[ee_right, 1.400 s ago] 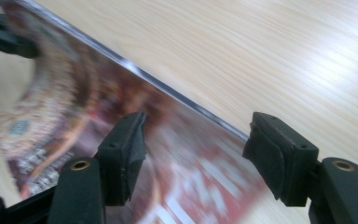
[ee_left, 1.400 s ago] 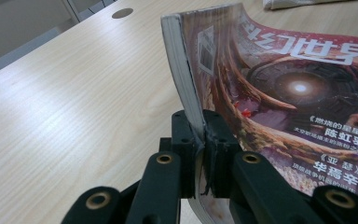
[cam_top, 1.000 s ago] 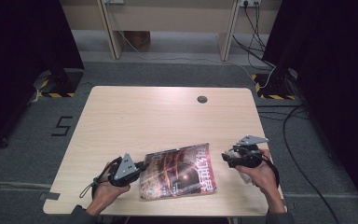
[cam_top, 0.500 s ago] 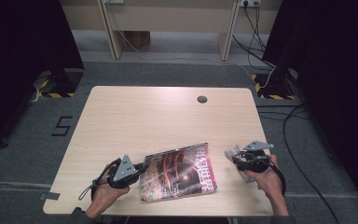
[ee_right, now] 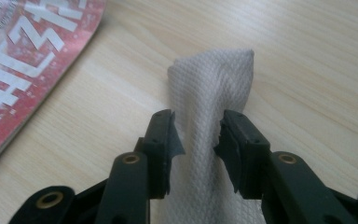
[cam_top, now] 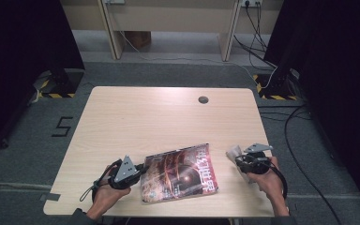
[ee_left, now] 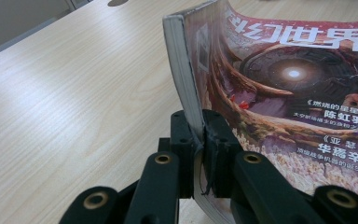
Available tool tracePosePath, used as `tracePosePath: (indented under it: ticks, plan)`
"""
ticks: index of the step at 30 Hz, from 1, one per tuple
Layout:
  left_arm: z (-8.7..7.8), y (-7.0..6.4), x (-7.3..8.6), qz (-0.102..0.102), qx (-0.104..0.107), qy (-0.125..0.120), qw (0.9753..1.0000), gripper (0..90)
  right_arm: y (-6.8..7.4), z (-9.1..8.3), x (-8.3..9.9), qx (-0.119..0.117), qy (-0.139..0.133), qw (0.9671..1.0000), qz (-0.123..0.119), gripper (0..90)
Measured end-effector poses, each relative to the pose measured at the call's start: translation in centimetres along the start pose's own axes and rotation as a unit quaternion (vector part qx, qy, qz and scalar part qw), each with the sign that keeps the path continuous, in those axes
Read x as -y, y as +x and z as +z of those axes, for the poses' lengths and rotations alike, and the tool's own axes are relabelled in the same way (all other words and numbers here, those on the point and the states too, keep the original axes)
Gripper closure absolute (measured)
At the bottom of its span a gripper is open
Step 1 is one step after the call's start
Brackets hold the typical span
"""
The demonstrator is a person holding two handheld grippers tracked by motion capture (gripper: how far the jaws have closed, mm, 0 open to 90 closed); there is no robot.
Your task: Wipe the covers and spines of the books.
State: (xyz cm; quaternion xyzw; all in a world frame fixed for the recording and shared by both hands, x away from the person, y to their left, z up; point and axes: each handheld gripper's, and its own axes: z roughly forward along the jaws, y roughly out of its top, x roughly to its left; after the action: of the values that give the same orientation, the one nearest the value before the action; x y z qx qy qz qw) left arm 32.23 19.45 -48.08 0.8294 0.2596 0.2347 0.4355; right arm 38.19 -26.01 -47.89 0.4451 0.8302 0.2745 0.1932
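Left gripper (ee_left: pixel 200 154) clamped on magazine (ee_left: pixel 279 93) spine edge, lifting that edge off table (cam_top: pixel 145 117). Right gripper (ee_right: pixel 198 140) pinching folded paper towel (ee_right: pixel 209 102) just right of magazine (near front edge). Wiping under magazine judged not yet begun.

High view: fixed above the near edge of the table (cam_top: pixel 168 117), facing forward and down, far enough to take in the whole top and the floor beyond. Left gripper view: riding low over the table, looking along its own jaws at very close range onto the spine and cover of the magazine (ee_left: pixel 279 79). Right gripper view: also low and close, looking along its jaws at a white paper towel (ee_right: pixel 212 116). Shared by all three: the magazine's red cover and the surrounding wood.
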Motion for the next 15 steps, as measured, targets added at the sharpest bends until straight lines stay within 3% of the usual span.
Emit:
tracePosePath:
  ticks: [5, 9, 11, 15]
  plan:
    - [0.0, -0.1, 0.0, 0.003, -0.005, 0.0, 1.0, 83.0, -0.3, 0.5, 0.4, -0.001, 0.012, 0.9999, 0.004, 66.4]
    - [0.2, -0.4, -0.1, 0.006, -0.001, 0.001, 1.0, 83.0, -0.5, 0.9, 0.6, -0.009, 0.015, 0.9998, 0.004, 73.6]
    - [0.3, -0.5, -0.1, 0.007, -0.002, 0.001, 1.0, 83.0, -0.4, 0.6, 0.5, -0.004, 0.009, 0.9999, 0.006, 75.5]
    - [0.5, -0.8, -0.1, 0.008, -0.001, 0.002, 1.0, 82.9, 0.1, -0.3, -0.5, -0.019, -0.034, 0.9992, 0.009, 76.1]
